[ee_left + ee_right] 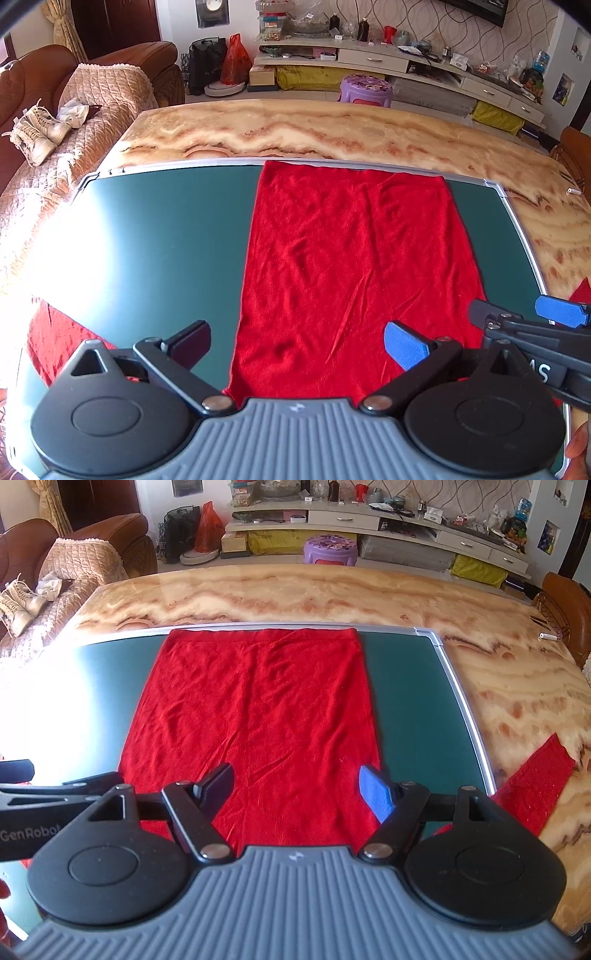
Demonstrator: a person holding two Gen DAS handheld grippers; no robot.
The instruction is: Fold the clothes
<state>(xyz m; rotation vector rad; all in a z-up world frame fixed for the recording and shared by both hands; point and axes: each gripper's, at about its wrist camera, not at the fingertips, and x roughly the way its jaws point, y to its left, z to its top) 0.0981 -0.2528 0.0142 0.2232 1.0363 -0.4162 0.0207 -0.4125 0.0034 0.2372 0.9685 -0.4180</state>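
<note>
Your left gripper point(297, 345) is wide open and holds nothing, and it hangs over the near end of the red garment point(343, 266). Your right gripper point(297, 790) is wide open too, also with nothing in it, and it sits just over the near right part of the same red garment point(255, 709). The two grippers are side by side, so neither one is much closer to the cloth than the other. The garment lies flat on the green mat point(166, 236). Its long way runs straight away from you, from your grippers out to the far edge of the mat. It has some small wrinkles. Red sleeve-like parts point(532, 786) stick out past the mat on the near right, and another red part point(55, 339) shows at the near left of the mat. The body looks narrow and neat, so it could be laid out ready, or partly folded with sides tucked; you cannot tell which from here. Past the far edge of the mat is the bare marble table point(295, 590).
</note>
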